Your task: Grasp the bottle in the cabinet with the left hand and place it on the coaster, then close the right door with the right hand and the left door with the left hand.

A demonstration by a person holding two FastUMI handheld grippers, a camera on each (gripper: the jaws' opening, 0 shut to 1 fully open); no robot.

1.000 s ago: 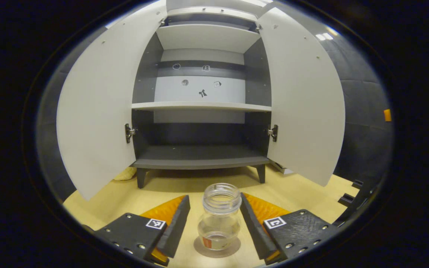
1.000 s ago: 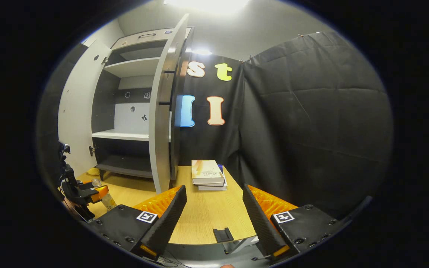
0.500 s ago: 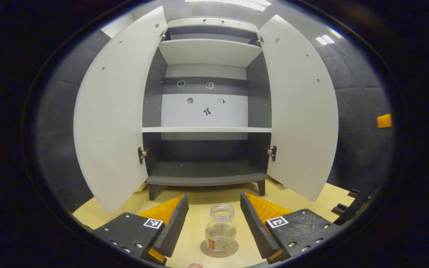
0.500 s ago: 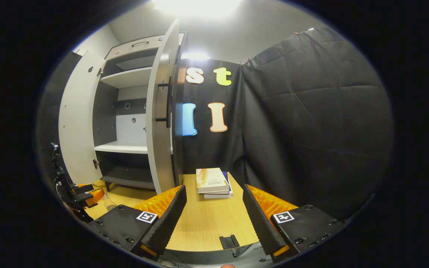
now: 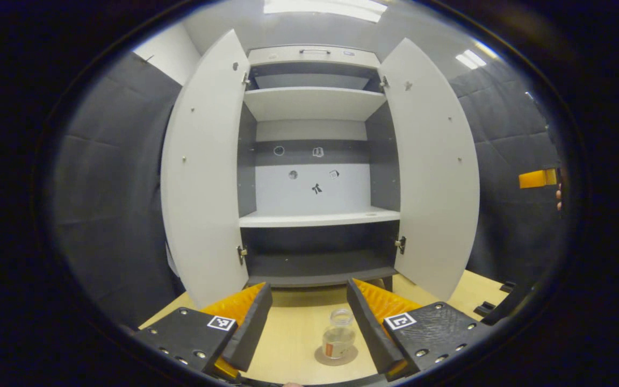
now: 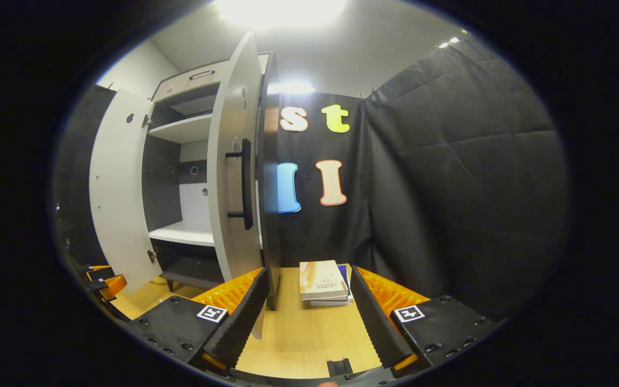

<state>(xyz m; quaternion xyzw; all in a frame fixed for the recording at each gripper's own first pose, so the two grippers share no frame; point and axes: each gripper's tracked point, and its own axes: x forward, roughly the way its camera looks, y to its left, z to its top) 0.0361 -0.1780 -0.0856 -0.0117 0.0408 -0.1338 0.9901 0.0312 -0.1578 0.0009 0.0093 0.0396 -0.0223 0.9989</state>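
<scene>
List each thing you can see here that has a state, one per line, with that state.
bottle: upright on the coaster, uncapped, released
left door: open
right door: open
left gripper: open, holding nothing
right gripper: open, holding nothing
books: stacked flat on the table

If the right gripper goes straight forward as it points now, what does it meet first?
Probably the stack of books on the table, which lies between the open right gripper fingers' line. The right door stands just left of that path; depth is unclear.
</scene>
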